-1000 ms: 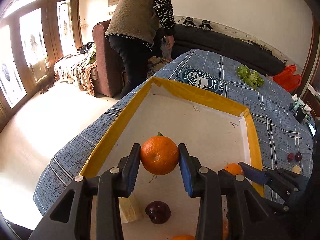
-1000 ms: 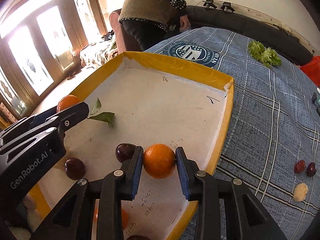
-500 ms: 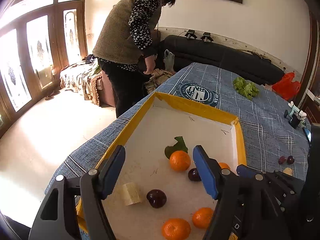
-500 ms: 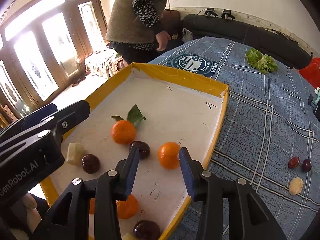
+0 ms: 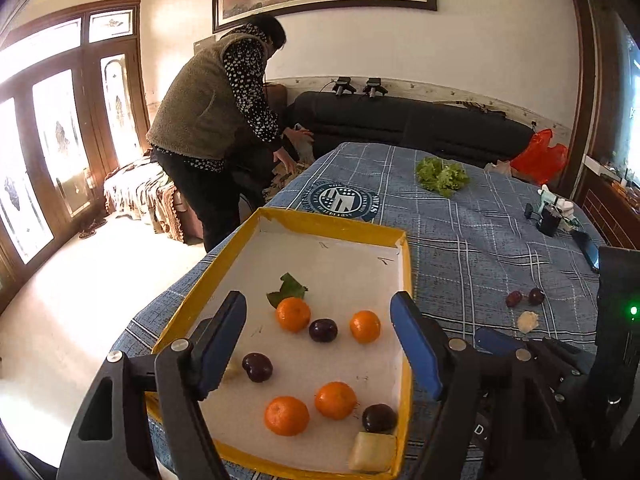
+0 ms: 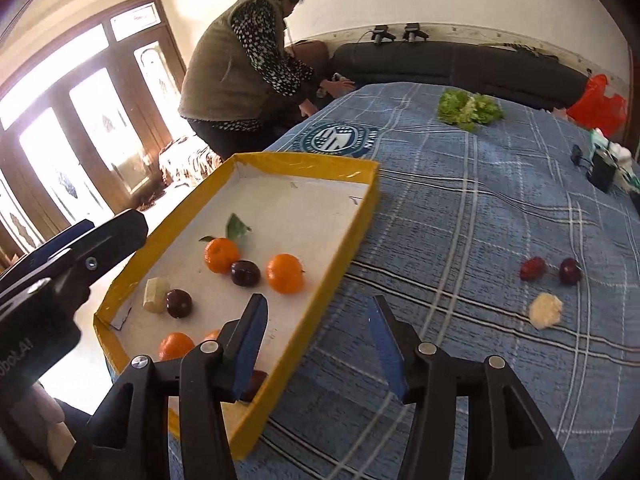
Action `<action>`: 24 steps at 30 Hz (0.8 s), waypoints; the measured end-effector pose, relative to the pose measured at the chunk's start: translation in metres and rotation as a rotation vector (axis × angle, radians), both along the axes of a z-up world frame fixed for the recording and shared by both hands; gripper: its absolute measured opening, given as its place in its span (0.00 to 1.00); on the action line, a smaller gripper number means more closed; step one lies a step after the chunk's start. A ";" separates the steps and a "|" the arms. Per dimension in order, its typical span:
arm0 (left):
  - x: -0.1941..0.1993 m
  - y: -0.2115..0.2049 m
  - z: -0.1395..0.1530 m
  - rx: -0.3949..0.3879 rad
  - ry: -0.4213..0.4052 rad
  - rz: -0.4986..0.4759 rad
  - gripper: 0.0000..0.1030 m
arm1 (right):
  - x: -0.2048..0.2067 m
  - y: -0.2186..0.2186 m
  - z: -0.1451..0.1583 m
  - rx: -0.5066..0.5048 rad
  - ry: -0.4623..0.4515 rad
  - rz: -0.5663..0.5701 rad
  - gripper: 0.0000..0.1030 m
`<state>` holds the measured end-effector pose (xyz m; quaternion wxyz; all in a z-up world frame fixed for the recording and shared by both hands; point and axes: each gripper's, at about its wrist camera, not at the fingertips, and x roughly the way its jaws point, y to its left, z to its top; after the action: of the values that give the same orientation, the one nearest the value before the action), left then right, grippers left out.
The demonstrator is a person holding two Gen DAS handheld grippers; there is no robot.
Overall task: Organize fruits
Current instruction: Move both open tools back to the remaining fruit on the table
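Note:
A yellow-rimmed tray (image 5: 332,226) with a white floor holds several oranges and dark plums. The leafy orange (image 5: 293,314) and a second orange (image 5: 365,326) lie mid-tray with a plum (image 5: 323,330) between them. My left gripper (image 5: 318,300) hangs above the tray's near half, its jaws opening with nothing between them. My right gripper (image 6: 318,302) is over the tray's right rim (image 6: 360,216) and the cloth, its jaws also opening and empty. Two small red fruits (image 6: 533,269) and a pale piece (image 6: 545,311) lie on the cloth to the right.
A person (image 5: 216,120) bends over beside the table's far left corner. Lettuce (image 5: 442,174), a red bag (image 5: 540,156) and a black device (image 5: 550,220) sit farther back on the blue checked cloth. The table edge drops off left of the tray.
Both grippers have let go of their oranges, which now lie in the tray. Both have pulled back and up with jaws wider. The person has shifted along the table's far end.

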<state>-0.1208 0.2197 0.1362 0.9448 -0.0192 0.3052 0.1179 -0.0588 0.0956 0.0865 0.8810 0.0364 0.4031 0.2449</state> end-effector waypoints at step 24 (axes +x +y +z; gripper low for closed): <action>0.027 -0.051 -0.035 -0.104 0.122 -0.163 0.75 | 0.026 -0.201 -0.034 0.067 0.101 -0.391 0.57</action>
<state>-0.0934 0.1683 0.1015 0.9286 -0.0363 0.3685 0.0256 -0.0332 -0.1055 0.0521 0.8888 0.1555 0.4236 0.0805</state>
